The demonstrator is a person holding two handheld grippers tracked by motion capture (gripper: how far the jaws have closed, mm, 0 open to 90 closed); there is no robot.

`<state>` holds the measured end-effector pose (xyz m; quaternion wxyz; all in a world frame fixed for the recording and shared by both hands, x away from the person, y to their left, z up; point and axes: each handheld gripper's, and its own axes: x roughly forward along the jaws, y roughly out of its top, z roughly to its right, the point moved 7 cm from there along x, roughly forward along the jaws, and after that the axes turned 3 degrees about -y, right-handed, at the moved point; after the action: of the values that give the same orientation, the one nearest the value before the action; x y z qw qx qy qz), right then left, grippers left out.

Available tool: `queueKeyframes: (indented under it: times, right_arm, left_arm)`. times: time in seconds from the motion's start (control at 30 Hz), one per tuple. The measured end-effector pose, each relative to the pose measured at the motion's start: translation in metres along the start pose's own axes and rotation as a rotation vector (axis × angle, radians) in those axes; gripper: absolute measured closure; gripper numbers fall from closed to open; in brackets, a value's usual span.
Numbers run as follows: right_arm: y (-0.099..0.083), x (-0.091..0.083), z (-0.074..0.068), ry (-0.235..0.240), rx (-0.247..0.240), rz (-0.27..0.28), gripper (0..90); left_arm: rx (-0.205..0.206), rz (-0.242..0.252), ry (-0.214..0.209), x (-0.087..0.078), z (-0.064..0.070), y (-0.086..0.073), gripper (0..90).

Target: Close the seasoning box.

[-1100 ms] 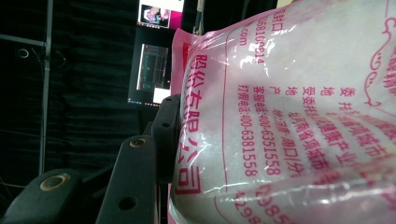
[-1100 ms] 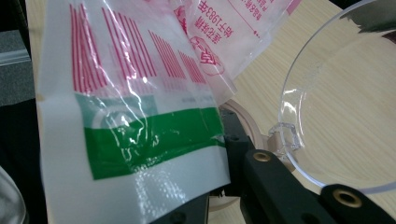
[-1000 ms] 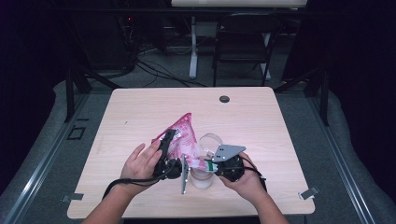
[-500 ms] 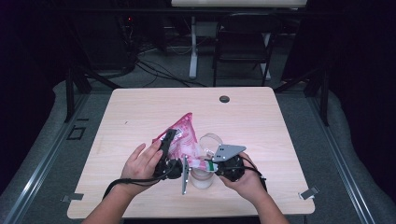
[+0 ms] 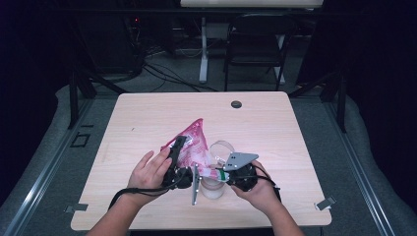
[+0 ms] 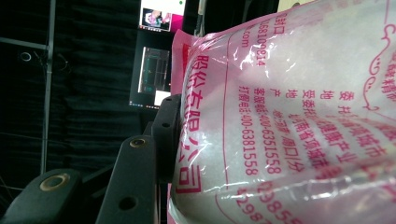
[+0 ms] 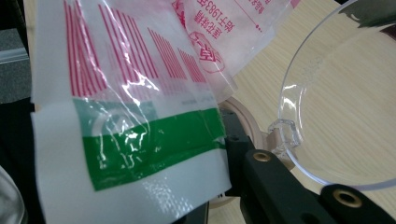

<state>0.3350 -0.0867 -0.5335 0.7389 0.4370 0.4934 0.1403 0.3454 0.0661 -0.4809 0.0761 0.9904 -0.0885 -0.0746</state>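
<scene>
Pale wooden table point(image 5: 147, 118), person at its near edge, a two-jaw gripper in each hand.

Pink-printed clear plastic bag of white grains point(image 5: 193, 142) — held up off the table near its front middle, tilted, its pointed corner rising toward the far side. In the left gripper view the bag point(image 6: 299, 116) bulges full, red lettering across it, pressed against the black jaw at the left.

Left gripper point(image 5: 176, 156) grips the bag from its left side; the hand point(image 5: 150, 172) wraps the handle just behind. Jaws are pinched on the bag's edge, one jaw visible beside the plastic in the gripper's own view, the other hidden behind the bag.

Right gripper point(image 5: 223, 173), grey plate on top, sits to the right of the bag's lower end. Its jaws clamp the bag's flat sealed strip point(image 7: 140, 140) — white with a green band and red stripes.

Clear round plastic container point(image 5: 212, 187) stands on the table directly under the bag's lower end, between the two hands. Its clear hinged lid point(image 5: 222, 146) stands open just beyond; in the right gripper view the lid's rim point(image 7: 299, 154) curves just to the right of the bag.

Small dark round disc point(image 5: 236, 104) lies near the table's far edge, well apart from the bag.
</scene>
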Motion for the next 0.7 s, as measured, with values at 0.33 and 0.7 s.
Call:
queueKeyframes:
  times: [0.33,0.7]
  right_arm:
    - [-0.0002,0.0,0.0002,-0.001,0.0,-0.002,90.0]
    - [-0.0008,0.0004,0.0005,-0.003,0.0,-0.004,90.0]
  left_arm:
    - [-0.007,0.001,-0.004,-0.0001,0.0006,0.0,60.9]
    - [-0.003,0.011,-0.001,0.0001,0.0001,0.0014,60.9]
